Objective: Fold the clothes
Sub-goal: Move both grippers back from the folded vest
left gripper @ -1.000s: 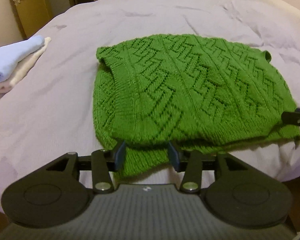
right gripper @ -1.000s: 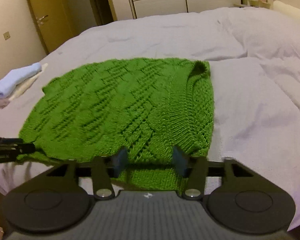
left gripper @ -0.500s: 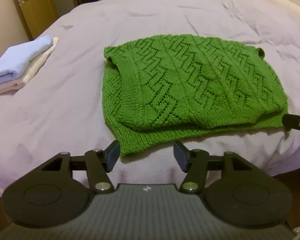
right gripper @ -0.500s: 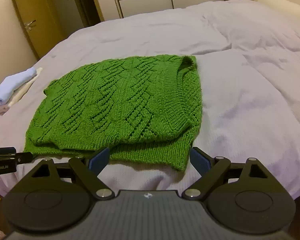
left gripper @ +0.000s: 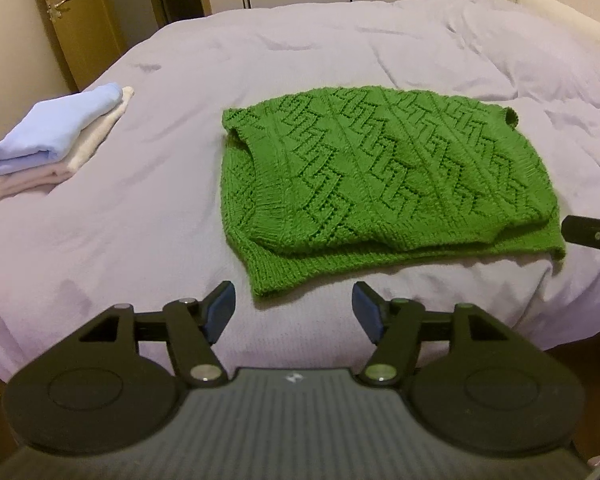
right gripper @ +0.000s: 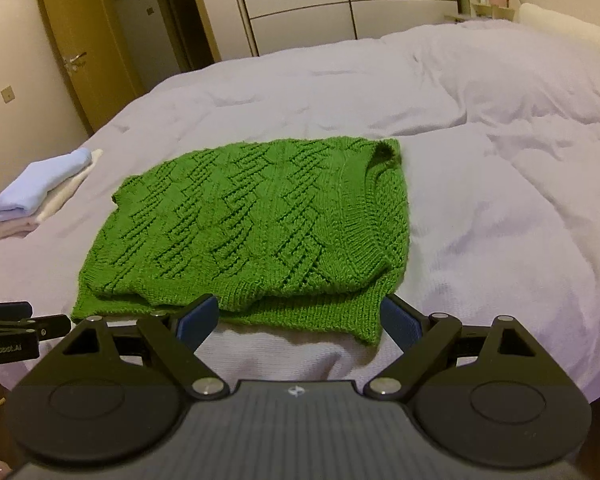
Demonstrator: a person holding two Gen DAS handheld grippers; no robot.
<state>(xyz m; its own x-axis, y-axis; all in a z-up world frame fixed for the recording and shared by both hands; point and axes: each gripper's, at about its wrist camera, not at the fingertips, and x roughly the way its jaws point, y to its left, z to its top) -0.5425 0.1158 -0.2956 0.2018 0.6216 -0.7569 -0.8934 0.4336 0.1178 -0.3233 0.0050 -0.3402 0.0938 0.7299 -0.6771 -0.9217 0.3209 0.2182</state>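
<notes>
Left gripper (left gripper: 293, 307) is hanging open and empty, now backed off just short of the sweater (left gripper: 384, 184); a second ago its jaws were at the near hem. Right gripper (right gripper: 299, 320) is also open wide, holding nothing, pulled back from the hem corner it was on. Sweater is lying folded over on the bed (left gripper: 140, 208), top layer slightly short of the bottom edge. Fold looks released; likely another fold or moving it to the pile (left gripper: 56, 140) next.

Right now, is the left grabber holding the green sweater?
No, the left gripper is open with nothing between its fingers, and the green sweater lies beyond them on the bed.
</notes>
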